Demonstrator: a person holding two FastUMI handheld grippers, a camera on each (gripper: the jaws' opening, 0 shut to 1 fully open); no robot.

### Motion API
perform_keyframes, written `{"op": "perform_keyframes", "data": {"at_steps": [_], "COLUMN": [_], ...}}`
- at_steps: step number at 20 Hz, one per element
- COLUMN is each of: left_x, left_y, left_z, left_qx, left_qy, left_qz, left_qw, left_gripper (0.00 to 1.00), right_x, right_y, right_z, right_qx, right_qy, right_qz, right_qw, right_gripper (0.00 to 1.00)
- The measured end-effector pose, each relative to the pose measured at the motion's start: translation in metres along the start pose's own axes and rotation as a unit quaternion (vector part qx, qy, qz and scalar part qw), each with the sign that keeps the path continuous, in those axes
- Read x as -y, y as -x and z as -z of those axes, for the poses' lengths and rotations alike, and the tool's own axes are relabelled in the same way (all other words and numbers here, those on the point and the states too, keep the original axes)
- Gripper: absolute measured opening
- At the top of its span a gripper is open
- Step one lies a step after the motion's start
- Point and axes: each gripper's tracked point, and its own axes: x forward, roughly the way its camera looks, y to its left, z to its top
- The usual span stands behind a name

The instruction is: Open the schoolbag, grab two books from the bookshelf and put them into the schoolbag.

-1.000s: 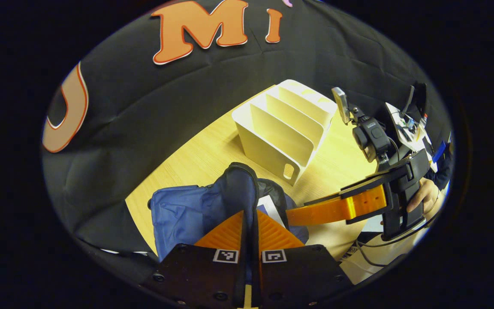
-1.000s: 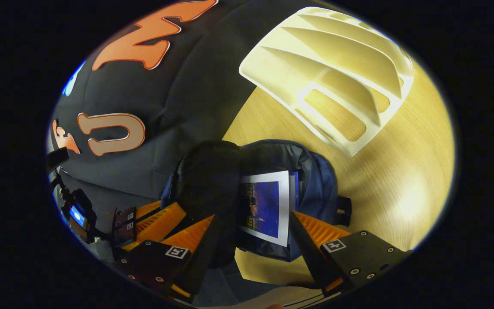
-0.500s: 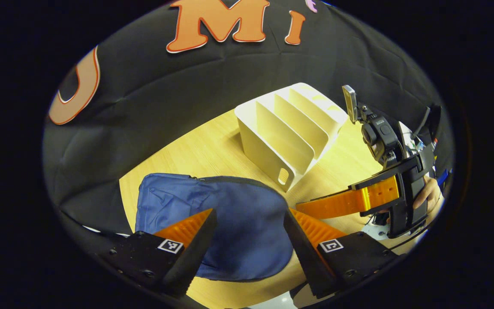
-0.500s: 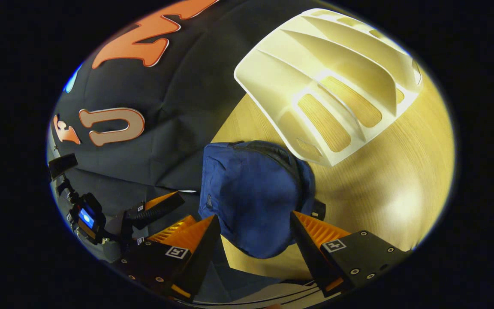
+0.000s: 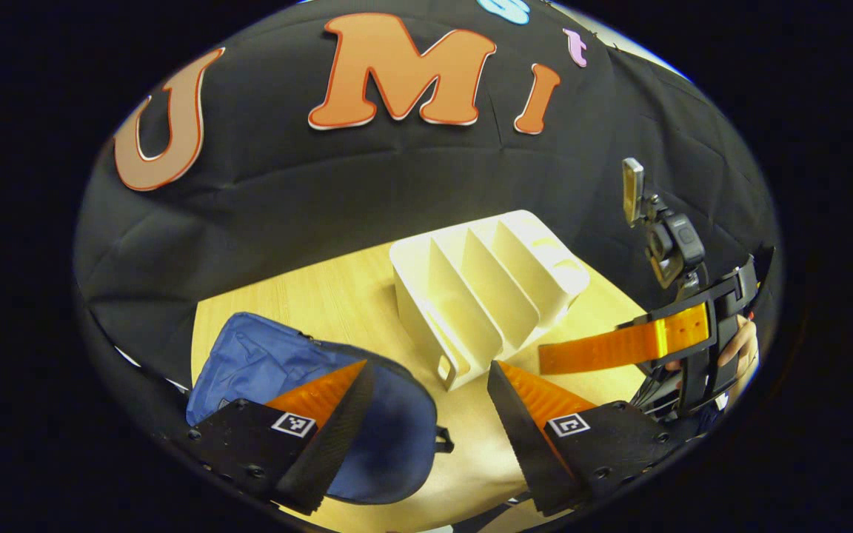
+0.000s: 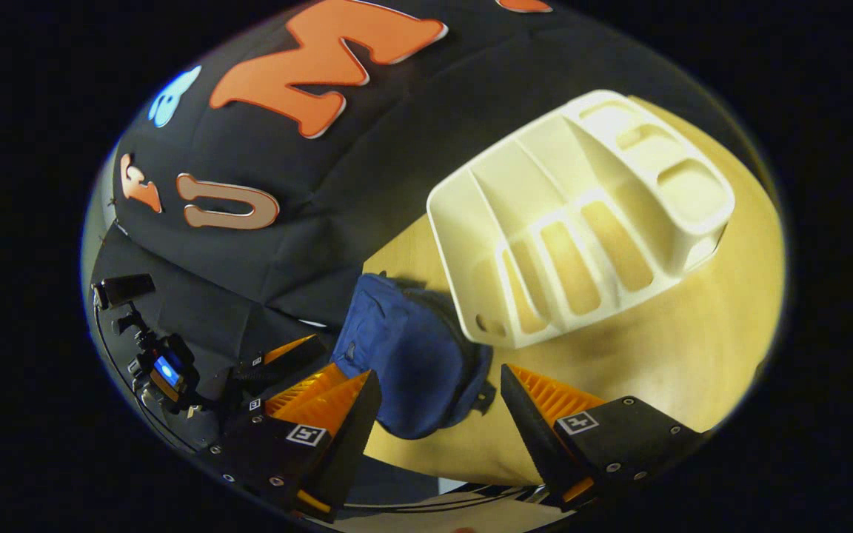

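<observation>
Flat on the pale wood-grain worktop at left: soft blue bag, flap down, contents hidden, near edge cut off behind left tool, fingers wide apart and clamped on nothing. Just right of bag: cream moulded shelf, upright dividers, slots bare. Farthest right: right tool, spread wide over bag's edge, likewise gripping nothing; no legible writing on bag or shelf.

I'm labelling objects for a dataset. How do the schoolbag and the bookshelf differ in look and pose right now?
The schoolbag is blue soft fabric, lying flat and slumped; the bookshelf is cream-white and rigid, standing upright. The schoolbag's flap is down, its inside hidden; the bookshelf's slots stand open, with no books seen in them. The bookshelf has cut-out openings in its base; the schoolbag shows none. Both rest on the wooden table, close together.
</observation>
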Motion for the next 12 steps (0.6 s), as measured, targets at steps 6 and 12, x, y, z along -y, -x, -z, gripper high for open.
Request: {"op": "perform_keyframes", "data": {"at_steps": [6, 12], "left_x": [0.041, 0.079], "left_y": [0.032, 0.071], "left_z": [-0.066, -0.101], "left_qx": [0.113, 0.191], "left_qy": [0.005, 0.012], "left_qz": [-0.041, -0.055], "left_qw": [0.993, 0.98], "left_gripper": [0.98, 0.97], "right_x": [0.004, -0.002], "right_y": [0.082, 0.158], "right_z": [-0.085, -0.116], "right_qx": [0.142, 0.244], "right_qy": [0.091, 0.171], "right_qz": [0.024, 0.054], "right_qw": [0.985, 0.953], "right_gripper": [0.97, 0.97]}}
